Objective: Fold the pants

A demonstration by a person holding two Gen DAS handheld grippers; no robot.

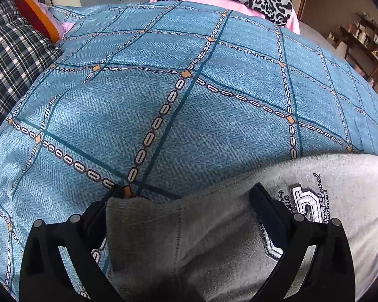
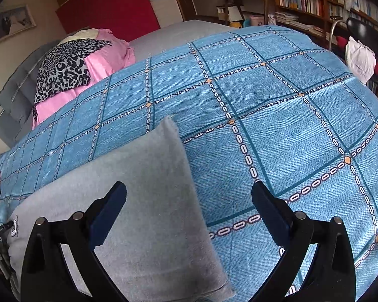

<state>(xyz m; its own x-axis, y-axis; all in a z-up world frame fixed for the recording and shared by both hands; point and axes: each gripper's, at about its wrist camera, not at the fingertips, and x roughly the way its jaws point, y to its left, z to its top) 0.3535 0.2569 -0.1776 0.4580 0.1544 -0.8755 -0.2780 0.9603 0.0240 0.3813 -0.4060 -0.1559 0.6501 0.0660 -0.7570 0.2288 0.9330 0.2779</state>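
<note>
Grey sweatpants [image 1: 239, 226] with an embroidered patch [image 1: 303, 202] lie on a blue checked bedspread [image 1: 163, 100]. My left gripper [image 1: 186, 191] stands open, its two black fingers straddling the ribbed end of the pants, with the cloth between them. In the right wrist view the pants [image 2: 148, 201] show as a folded grey panel whose far corner points away. My right gripper [image 2: 189, 188] is open over the panel's right edge: the left finger is above the grey cloth, the right finger above the bedspread [image 2: 277, 113].
A pile of pink and leopard-print clothes [image 2: 73, 73] sits at the far side of the bed. A plaid cloth [image 1: 15, 58] lies at the left edge. Bookshelves [image 2: 315, 0], a chair [image 2: 365, 35] and a small table stand beyond the bed's right side.
</note>
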